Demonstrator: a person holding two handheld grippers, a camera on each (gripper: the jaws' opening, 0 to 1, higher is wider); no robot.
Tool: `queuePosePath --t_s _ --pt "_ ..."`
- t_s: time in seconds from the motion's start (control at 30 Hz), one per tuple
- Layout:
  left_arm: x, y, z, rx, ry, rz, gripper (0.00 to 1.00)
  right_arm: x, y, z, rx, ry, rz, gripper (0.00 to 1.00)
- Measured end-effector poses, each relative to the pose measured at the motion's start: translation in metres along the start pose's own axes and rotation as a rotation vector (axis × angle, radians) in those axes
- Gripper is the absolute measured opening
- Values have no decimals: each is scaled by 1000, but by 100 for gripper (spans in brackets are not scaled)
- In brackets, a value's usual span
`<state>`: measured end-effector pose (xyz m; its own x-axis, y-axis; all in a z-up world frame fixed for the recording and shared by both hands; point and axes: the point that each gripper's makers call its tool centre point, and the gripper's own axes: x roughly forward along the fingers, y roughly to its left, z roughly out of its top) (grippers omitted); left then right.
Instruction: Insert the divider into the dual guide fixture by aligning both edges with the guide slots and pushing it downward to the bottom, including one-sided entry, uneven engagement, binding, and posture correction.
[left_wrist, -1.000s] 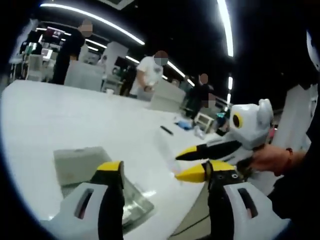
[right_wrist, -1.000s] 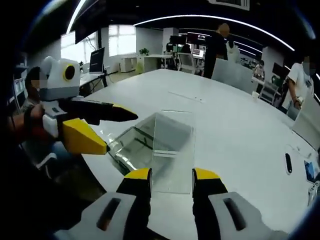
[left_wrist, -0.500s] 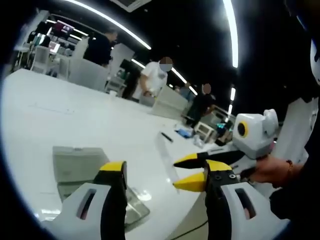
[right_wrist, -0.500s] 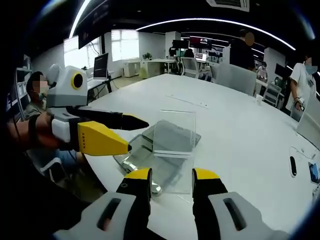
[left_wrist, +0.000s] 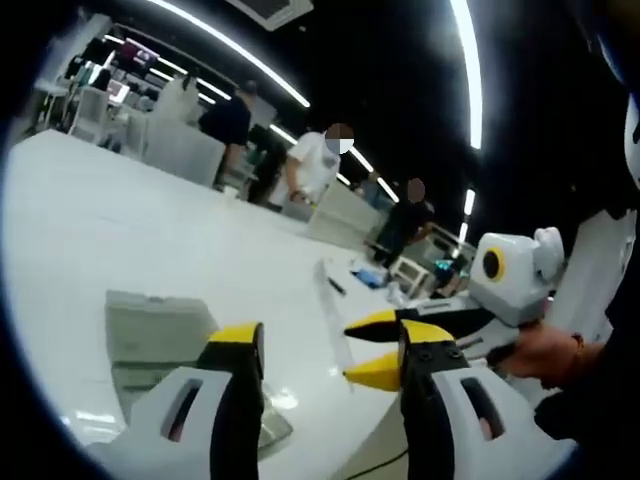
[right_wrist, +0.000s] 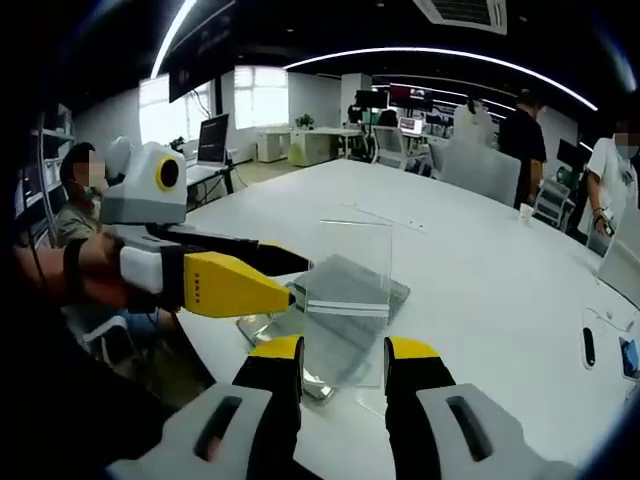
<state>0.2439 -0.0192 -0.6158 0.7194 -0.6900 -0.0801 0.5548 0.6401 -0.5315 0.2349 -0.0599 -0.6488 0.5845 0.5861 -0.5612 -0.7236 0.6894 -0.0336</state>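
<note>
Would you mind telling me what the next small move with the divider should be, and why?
Probably lower it toward the fixture, lining up both edges. The right gripper holds the clear divider upright above the white table, and it seems not yet in the slots. The left gripper hovers open beside it, free to steady one edge.

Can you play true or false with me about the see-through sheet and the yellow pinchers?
1. The right gripper holds the clear divider. True.
2. The divider lies flat on the white table. False: it stands upright, held above the table.
3. The left gripper reaches in beside the divider. True.
4. The fixture sits on the floor. False: it rests on the table.
5. Nobody else is in the room. False: people stand at the back.
</note>
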Motion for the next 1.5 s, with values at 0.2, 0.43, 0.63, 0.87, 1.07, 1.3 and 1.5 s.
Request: queuePosePath --t_s 0.2,0.43,0.63,0.87,1.07,1.3,1.5 --pt "-2 -4 -2 -57 -6 -16 44 -5 5 3 2 -18 7 27" --pt "-2 -9 5 -96 -63 -28 36 -11 10 6 -5 -34 13 27" --pt "0 -12 3 -131 -68 -40 27 -15 12 7 -5 -44 18 28" --pt "0 -11 7 -173 -104 -34 15 -19 15 6 -20 -48 31 28" --pt "-1 -9 9 -206 -126 -38 5 -18 21 4 -17 -52 50 28" --pt "-3 -9 8 -236 -131 -44 0 -17 23 4 -36 -51 56 28" --pt "-7 -5 9 -287 -142 -42 0 -16 26 5 -78 -53 70 28"
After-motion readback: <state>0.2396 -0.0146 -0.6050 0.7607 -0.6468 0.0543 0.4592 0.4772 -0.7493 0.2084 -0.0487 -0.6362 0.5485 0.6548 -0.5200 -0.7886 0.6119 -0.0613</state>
